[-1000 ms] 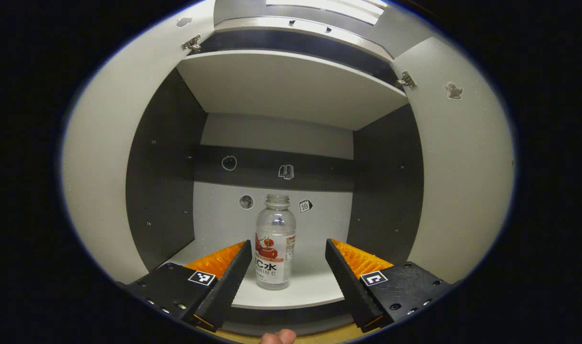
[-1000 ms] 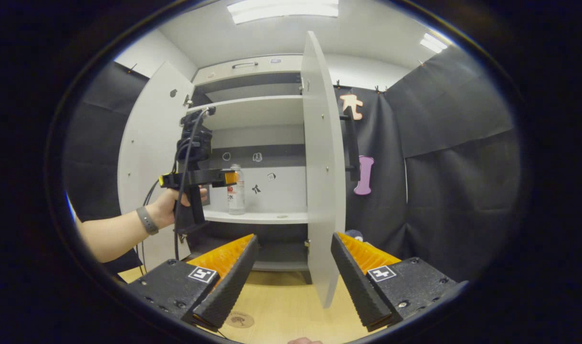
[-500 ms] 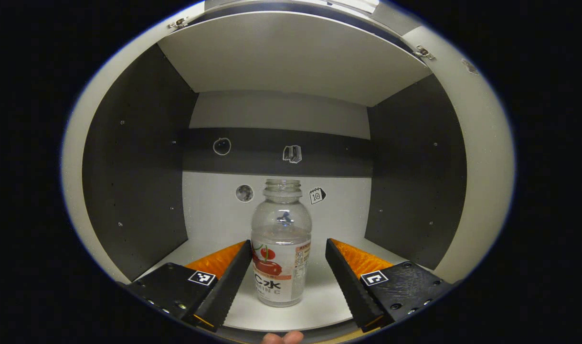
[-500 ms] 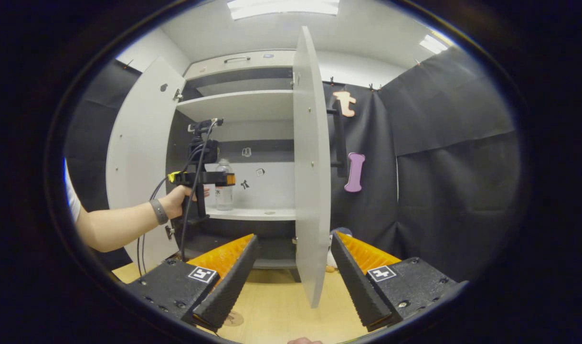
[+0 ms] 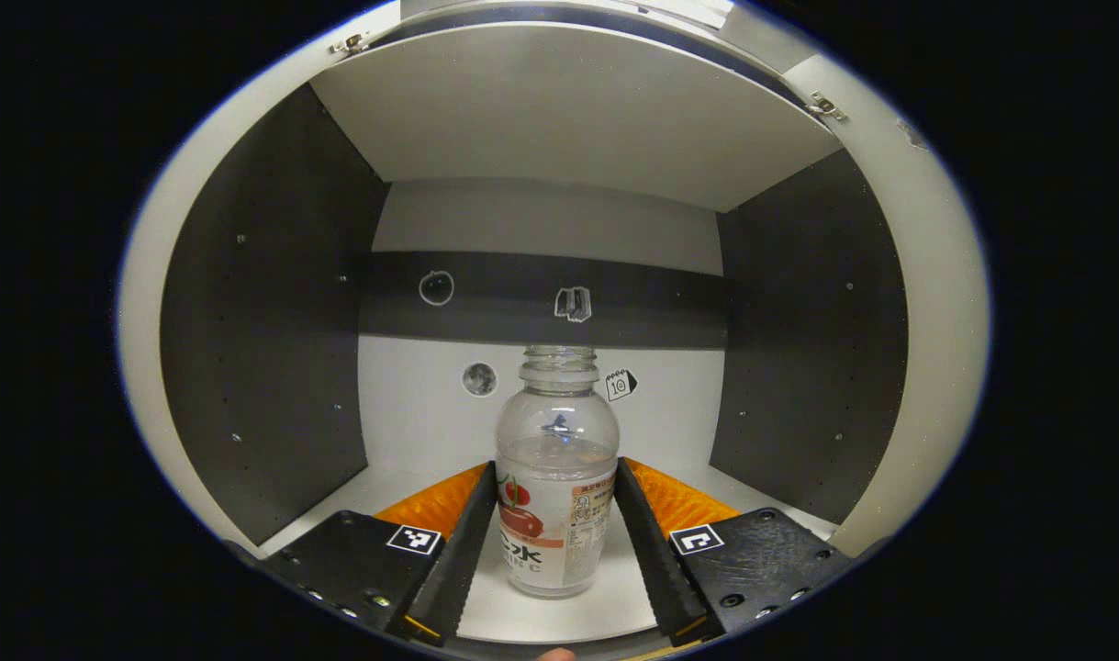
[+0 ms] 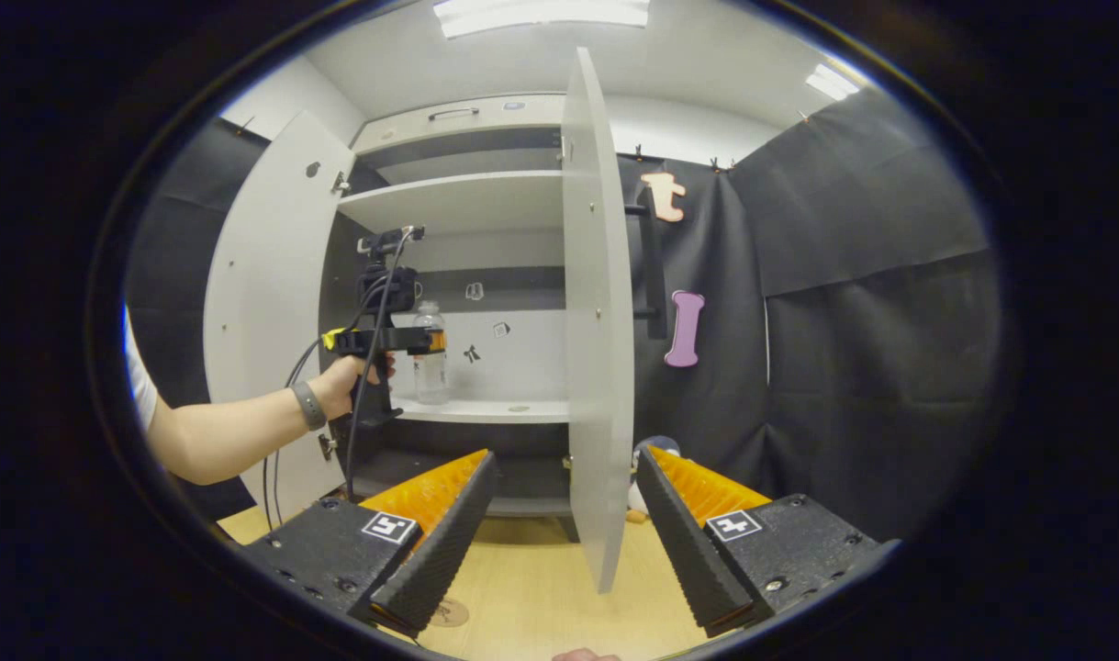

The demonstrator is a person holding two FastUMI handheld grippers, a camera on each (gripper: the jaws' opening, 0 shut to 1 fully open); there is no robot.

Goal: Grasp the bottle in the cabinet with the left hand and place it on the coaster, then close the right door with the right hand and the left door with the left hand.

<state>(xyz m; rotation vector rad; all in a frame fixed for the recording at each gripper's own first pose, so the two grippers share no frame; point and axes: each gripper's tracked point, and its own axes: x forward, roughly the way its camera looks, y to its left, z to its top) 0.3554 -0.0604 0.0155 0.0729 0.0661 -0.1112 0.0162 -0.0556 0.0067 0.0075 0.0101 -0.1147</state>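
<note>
— Left gripper view: our left gripper (image 5: 555, 542) has both fingers pressed against the bottle (image 5: 555, 487), which stands upright on the cabinet shelf (image 5: 522, 615).

— Agreed. We see our right gripper (image 6: 564, 528) spread wide, holding nothing, before the open right door (image 6: 596, 312); the coaster (image 6: 449, 612) lies on the table.

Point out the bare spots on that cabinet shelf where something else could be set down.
The shelf lies bare left of the bottle toward the dark side wall, and right of it too. The middle is crowded: the left claw flanks the bottle with both fingers against its label.
</note>
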